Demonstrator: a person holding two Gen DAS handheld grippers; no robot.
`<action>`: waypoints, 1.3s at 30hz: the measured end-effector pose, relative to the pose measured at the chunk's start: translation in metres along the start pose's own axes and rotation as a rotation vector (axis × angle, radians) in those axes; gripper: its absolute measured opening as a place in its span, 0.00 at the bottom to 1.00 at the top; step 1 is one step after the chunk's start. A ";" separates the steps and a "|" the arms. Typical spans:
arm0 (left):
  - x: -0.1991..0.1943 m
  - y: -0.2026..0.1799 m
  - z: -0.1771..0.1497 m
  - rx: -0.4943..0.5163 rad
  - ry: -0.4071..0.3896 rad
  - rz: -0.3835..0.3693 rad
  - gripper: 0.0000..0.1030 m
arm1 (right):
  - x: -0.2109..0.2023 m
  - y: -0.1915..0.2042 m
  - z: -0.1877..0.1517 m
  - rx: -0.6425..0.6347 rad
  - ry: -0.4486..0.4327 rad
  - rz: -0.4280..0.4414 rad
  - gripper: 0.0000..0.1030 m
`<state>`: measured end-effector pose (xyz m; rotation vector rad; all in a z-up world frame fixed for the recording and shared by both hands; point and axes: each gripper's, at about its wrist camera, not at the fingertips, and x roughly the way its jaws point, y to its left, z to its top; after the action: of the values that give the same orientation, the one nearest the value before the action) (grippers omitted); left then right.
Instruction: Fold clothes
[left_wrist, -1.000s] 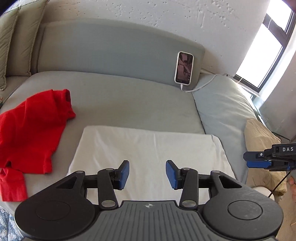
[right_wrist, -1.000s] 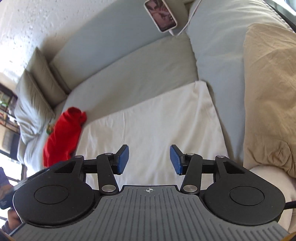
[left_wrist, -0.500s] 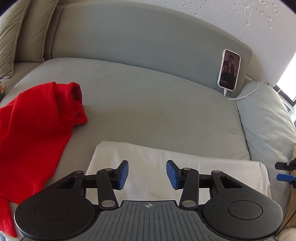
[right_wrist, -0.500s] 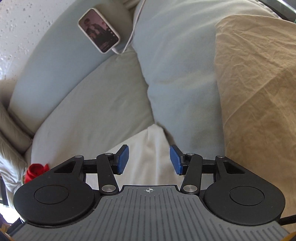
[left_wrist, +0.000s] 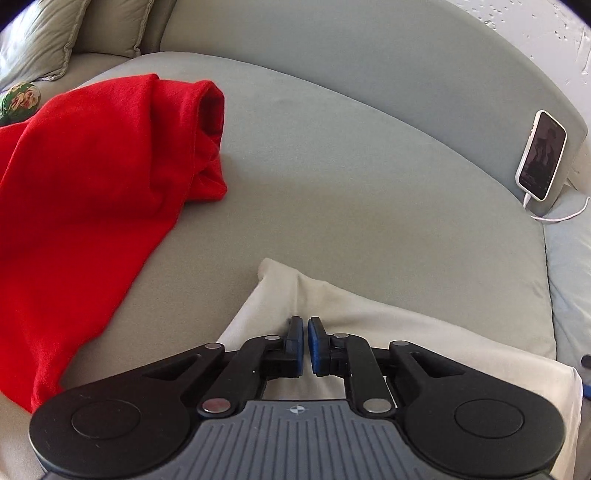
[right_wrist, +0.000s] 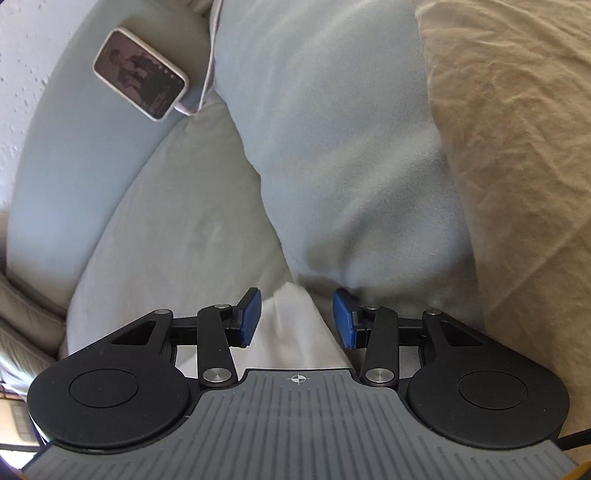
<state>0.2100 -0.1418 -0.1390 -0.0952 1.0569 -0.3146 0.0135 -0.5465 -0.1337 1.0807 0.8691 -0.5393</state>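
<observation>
So the folded white cotton garment (left_wrist: 388, 332) is lying flat on the grey-green sofa cushion (left_wrist: 351, 184), and both grippers are down at its far corners. The left gripper (left_wrist: 305, 325) has just been closing, and its blue pads look nearly together with a bunched ridge of white fabric rising just ahead of the tips, so I'd call that a pinch on the corner. The right gripper (right_wrist: 297, 314) has been closing too, but its jaws stand half apart with the other corner lying between them, pads not touching it. I'd finish that right pinch before lifting, then raise both evenly. The crumpled red knit garment (left_wrist: 92, 184) sits well off to the left of the left jaws.
</observation>
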 end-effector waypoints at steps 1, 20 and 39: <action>0.000 0.002 0.000 -0.009 0.001 -0.004 0.12 | 0.003 -0.002 0.002 0.031 -0.002 0.018 0.43; -0.009 -0.015 -0.006 0.114 -0.012 0.051 0.12 | -0.039 0.024 -0.013 -0.181 -0.216 -0.162 0.14; -0.115 -0.017 -0.032 0.289 -0.022 0.114 0.22 | -0.116 0.011 -0.116 -0.608 -0.001 -0.270 0.25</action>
<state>0.1273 -0.1211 -0.0545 0.2188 0.9806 -0.3589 -0.0832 -0.4385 -0.0561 0.4125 1.0942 -0.4525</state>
